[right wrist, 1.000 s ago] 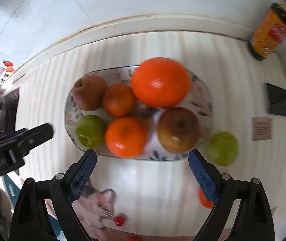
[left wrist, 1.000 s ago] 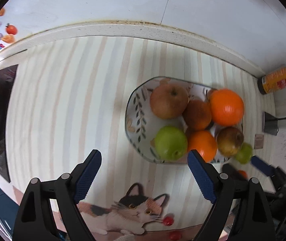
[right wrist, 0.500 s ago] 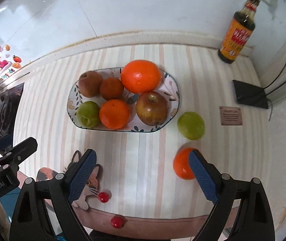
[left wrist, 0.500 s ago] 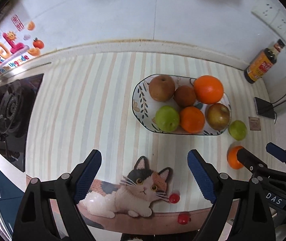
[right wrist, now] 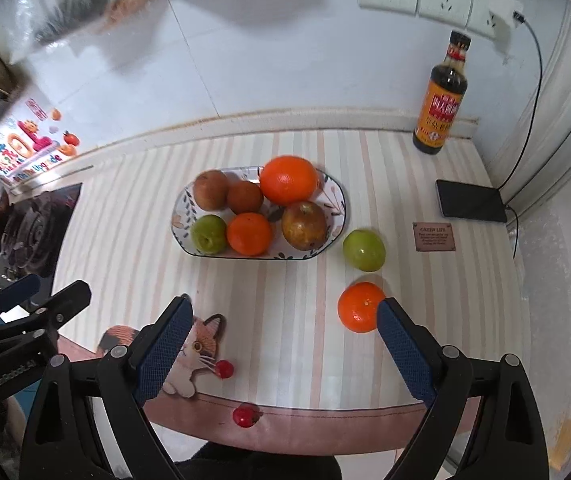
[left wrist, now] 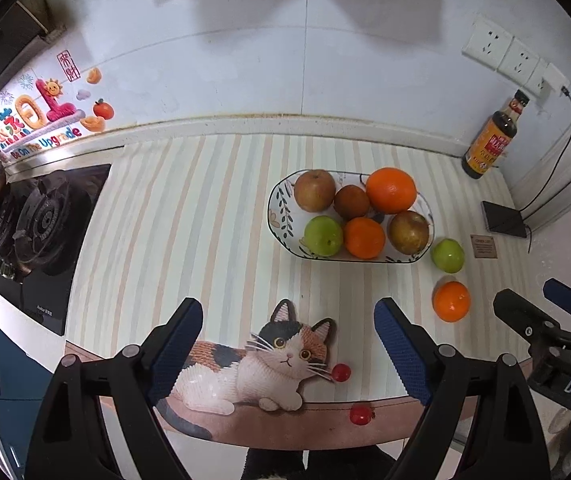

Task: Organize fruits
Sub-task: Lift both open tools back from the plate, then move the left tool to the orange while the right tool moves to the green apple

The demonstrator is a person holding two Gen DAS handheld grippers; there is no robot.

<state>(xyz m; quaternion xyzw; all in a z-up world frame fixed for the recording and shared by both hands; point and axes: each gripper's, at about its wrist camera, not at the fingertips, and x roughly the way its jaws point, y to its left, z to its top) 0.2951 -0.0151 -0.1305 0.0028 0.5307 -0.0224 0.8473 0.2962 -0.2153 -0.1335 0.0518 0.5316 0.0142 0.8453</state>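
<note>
A patterned oval bowl (left wrist: 279, 216) (right wrist: 339, 210) on the striped mat holds several fruits: oranges, brown pears and a green apple (left wrist: 323, 236) (right wrist: 208, 234). A loose green apple (left wrist: 447, 255) (right wrist: 364, 250) and a loose orange (left wrist: 451, 301) (right wrist: 359, 306) lie on the mat right of the bowl. My left gripper (left wrist: 289, 344) is open and empty, held back near the mat's front edge. My right gripper (right wrist: 285, 344) is open and empty, its right finger just in front of the loose orange; it also shows in the left wrist view (left wrist: 541, 312).
A soy sauce bottle (left wrist: 491, 140) (right wrist: 441, 100) stands at the back right by the wall. A black device (right wrist: 471, 201) with a cable and a small brown card (right wrist: 433, 236) lie at right. A gas stove (left wrist: 33, 224) is at left. Two small red cherry tomatoes (right wrist: 224, 369) lie by the cat picture.
Both grippers have pulled back and up from the bowl, so the whole counter now shows. Both stay open and empty. The fruits have not moved.
</note>
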